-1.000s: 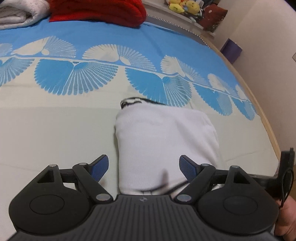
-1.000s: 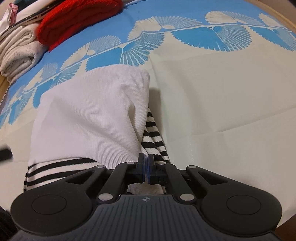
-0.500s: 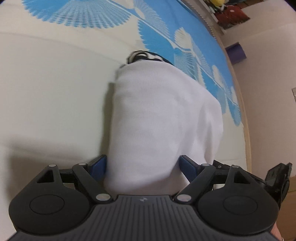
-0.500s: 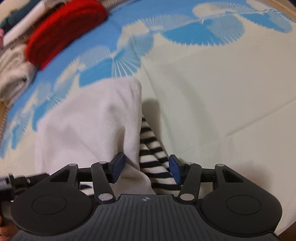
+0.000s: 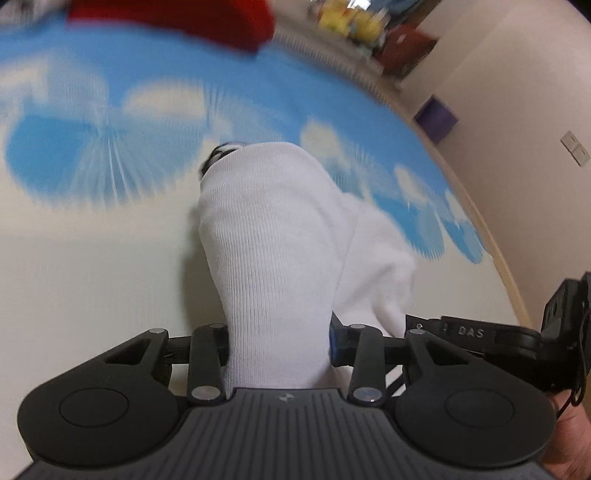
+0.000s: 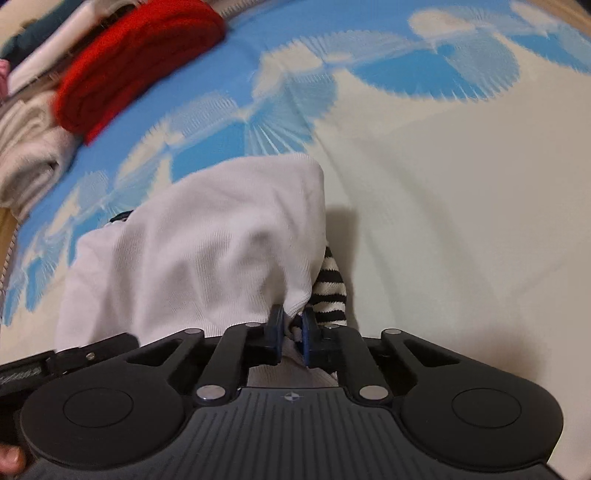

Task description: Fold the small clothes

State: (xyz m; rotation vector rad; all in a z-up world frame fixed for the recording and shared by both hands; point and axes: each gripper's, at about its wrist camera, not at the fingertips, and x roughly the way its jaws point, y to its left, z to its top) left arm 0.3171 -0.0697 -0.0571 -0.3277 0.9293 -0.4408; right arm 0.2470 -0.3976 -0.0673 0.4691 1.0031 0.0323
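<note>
A white ribbed garment (image 5: 273,236) with black-and-white striped trim (image 6: 328,288) lies folded on the bed. My left gripper (image 5: 279,339) is shut on a thick bunch of its near edge, which fills the gap between the fingers. My right gripper (image 6: 291,328) is shut on the garment's other near corner, white cloth and striped trim pinched between the blue pads (image 6: 275,325). The garment (image 6: 207,240) is lifted at both held corners. The right gripper's body shows at the right edge of the left wrist view (image 5: 480,332).
The bedspread (image 6: 443,206) is cream with blue fan patterns. A folded red knit (image 6: 136,62) and a cream folded cloth (image 6: 29,155) lie at the far side. Plush toys (image 5: 347,22) sit on a ledge, and a purple box (image 5: 436,118) stands by the wall.
Both grippers closed on the garment's near edge and raised it. The right one had opened half a second ago and is shut again; the left went from wide open to clamped.
</note>
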